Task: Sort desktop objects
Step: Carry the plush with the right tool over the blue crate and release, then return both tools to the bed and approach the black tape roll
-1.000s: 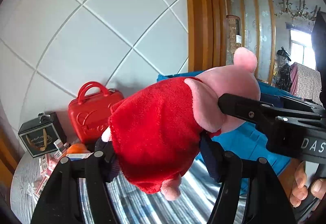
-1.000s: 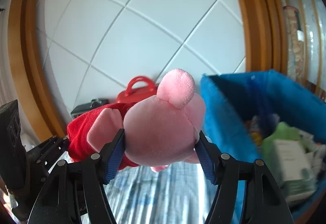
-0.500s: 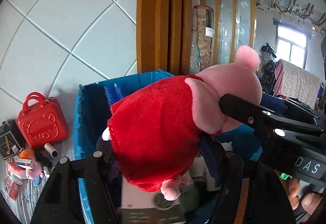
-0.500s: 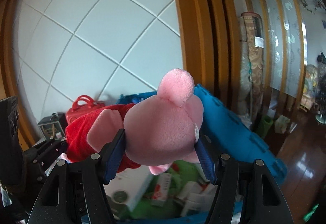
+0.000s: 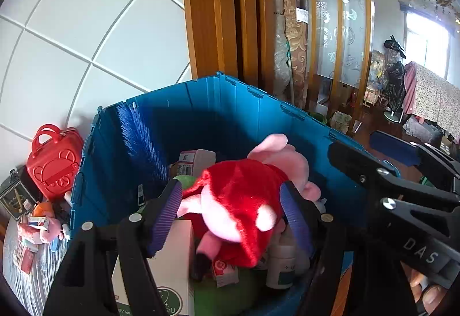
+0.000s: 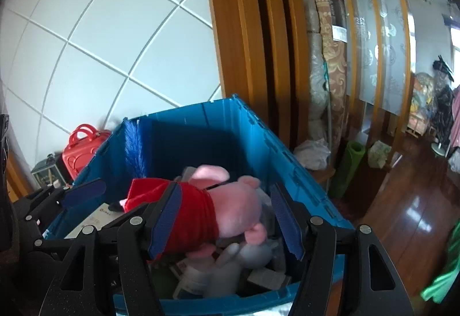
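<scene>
One pink plush pig [image 5: 244,201] in one blue crate [image 5: 230,114], two grippers above

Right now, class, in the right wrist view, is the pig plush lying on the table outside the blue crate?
No, the pig plush lies inside the blue crate, on top of other items.

A big crate [image 5: 253,103] is seen in the middle of the frame. A soft toy [image 5: 244,201] is lying inside it, on top of boxes [image 5: 172,267] and bottles [image 5: 280,267]. At the left edge, outside the crate, a small case [image 5: 53,160] is stood against the wall [image 5: 86,28]. Smaller things are scattered below the case.
</scene>
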`<state>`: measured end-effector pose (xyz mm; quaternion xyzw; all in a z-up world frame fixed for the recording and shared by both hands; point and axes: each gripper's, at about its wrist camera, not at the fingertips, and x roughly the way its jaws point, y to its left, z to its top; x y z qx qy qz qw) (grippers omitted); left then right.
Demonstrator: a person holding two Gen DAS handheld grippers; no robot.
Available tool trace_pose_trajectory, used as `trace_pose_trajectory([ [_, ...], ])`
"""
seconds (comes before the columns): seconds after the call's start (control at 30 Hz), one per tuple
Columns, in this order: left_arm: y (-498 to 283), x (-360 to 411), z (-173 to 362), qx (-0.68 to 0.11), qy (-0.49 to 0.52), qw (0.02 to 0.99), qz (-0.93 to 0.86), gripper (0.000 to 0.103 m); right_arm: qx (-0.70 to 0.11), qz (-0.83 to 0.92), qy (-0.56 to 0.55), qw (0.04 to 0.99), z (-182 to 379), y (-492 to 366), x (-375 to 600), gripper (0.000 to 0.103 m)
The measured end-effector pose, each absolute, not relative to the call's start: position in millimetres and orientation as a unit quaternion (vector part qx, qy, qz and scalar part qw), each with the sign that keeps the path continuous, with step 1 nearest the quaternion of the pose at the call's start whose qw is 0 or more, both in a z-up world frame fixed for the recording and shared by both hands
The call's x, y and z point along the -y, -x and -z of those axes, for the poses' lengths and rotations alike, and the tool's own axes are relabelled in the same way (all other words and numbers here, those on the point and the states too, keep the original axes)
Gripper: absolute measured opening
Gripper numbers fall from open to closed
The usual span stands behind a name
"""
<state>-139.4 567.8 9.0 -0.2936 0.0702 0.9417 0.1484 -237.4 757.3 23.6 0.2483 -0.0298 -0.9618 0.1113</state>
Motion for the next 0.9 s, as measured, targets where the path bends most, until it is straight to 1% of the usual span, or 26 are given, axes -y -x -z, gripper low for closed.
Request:
trace_pose_trajectory([
  [0.07,139.7,-563.7,-9.4,-0.07,0.292,0.142,-0.943,0.074,0.029,0.963,-0.245,0.107,-25.5,236.3,-755.4,0.068],
  [0.13,138.7,-555.4,-12.0,-0.066,0.286,0.136,-0.946,0.081,0.03,0.965,-0.239,0.108,-29.6,236.7,-756.1,0.077],
  [0.17,136.0,-550.6,-13.2,-0.063,0.281,0.133,-0.948,0.083,0.028,0.965,-0.236,0.107,-31.8,234.4,-754.2,0.079],
  [0.23,129.0,-539.0,-17.0,-0.06,0.271,0.124,-0.953,0.086,0.019,0.969,-0.224,0.104,-37.5,226.9,-746.9,0.091],
  [0.27,127.5,-532.7,-18.7,-0.057,0.268,0.12,-0.954,0.088,0.016,0.97,-0.219,0.103,-40.4,223.7,-742.9,0.093],
  [0.33,120.9,-512.1,-22.7,-0.047,0.258,0.109,-0.959,0.094,0.014,0.972,-0.208,0.105,-48.3,218.0,-733.1,0.101],
  [0.37,117.7,-502.0,-24.7,-0.043,0.253,0.101,-0.961,0.095,0.015,0.973,-0.204,0.109,-51.7,215.3,-727.9,0.103],
  [0.43,109.8,-474.8,-27.2,-0.034,0.244,0.082,-0.966,0.099,0.014,0.974,-0.195,0.117,-58.1,209.6,-712.7,0.103],
  [0.67,91.2,-371.4,-23.7,-0.002,0.232,0.016,-0.973,0.099,-0.007,0.968,-0.183,0.171,-67.3,192.7,-625.9,0.103],
  [0.9,73.9,-238.9,-2.9,0.023,0.233,-0.036,-0.972,0.099,-0.022,0.955,-0.18,0.234,-62.7,170.6,-509.6,0.103],
])
